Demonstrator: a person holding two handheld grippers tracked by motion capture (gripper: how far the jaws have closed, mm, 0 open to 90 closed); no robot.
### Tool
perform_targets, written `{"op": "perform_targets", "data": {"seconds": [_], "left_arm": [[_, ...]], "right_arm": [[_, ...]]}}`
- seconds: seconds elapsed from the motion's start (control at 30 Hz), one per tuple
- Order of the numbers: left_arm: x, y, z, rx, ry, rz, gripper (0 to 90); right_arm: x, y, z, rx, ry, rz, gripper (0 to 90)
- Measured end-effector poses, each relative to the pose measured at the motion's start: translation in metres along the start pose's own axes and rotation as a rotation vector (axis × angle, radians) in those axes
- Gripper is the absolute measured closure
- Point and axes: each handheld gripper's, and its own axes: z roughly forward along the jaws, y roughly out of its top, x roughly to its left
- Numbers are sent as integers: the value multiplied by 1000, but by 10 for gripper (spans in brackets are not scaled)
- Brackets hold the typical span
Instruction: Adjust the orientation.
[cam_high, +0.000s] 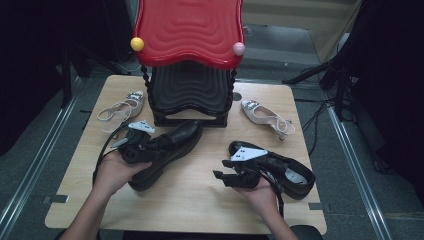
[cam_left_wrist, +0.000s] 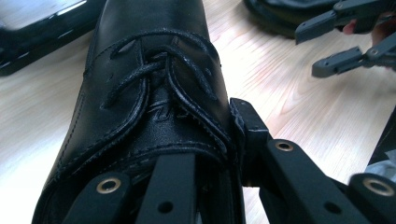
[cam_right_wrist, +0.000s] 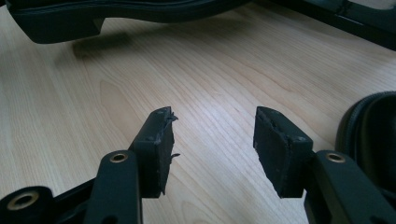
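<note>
Your left gripper (cam_high: 142, 145) clamps the black lace-up shoe (cam_high: 172, 147) above the table (cam_high: 200, 200); your right gripper (cam_right_wrist: 212, 140) gapes empty

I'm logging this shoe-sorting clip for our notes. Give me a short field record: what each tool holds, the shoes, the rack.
left tool: shut on the laced black shoe, gripped at its opening
right tool: open, nothing between the jaws, above the table
second black shoe: on the table beside the right tool
pale heeled shoes: one left of the rack, one right
rack: red top tier, black lower tier, no shoes seen on it
</note>
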Motion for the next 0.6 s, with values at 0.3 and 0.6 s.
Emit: {"op": "perform_targets", "data": {"seconds": [0.3,0.6], "left_arm": [[-17,15,27,36,-45,49,794],[-33,13,56,60,-90,59,784]], "right_arm": [[-1,-6,-5,-1,-15,18,490],[-1,-9,-9,-7,-25,30,493]]}}
